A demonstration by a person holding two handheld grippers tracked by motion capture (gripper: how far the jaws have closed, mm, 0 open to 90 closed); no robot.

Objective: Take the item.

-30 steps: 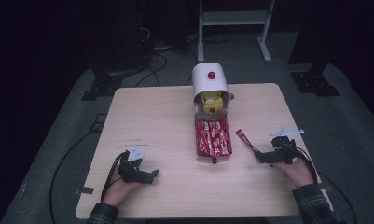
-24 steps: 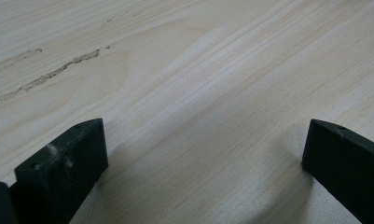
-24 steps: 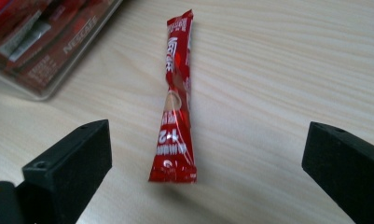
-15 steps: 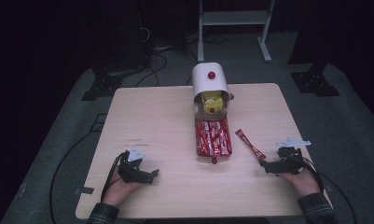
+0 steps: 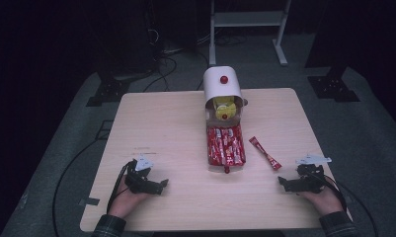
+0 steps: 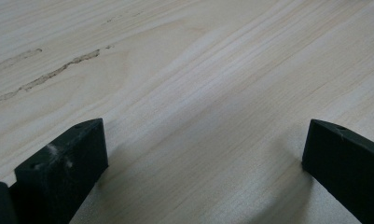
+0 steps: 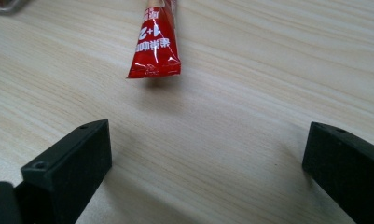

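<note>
A single red stick sachet (image 5: 265, 153) lies flat on the light wood counter (image 5: 166, 128), slanted, just right of the white dispenser (image 5: 223, 88) and its tray (image 5: 225, 145) of matching red sachets. In the right tool view its crimped end (image 7: 155, 49) shows glossy foil with white print, lying clear of the jaws. The right tool (image 5: 290, 183) rests near the counter's right front edge, jaws spread wide and empty, well apart from the sachet. A second ago it sat closer to the sachet's near end; it has since drawn back toward the person. The left tool (image 5: 158, 186) rests at the left front as before, jaws apart over bare wood (image 6: 198, 107), holding nothing
</note>
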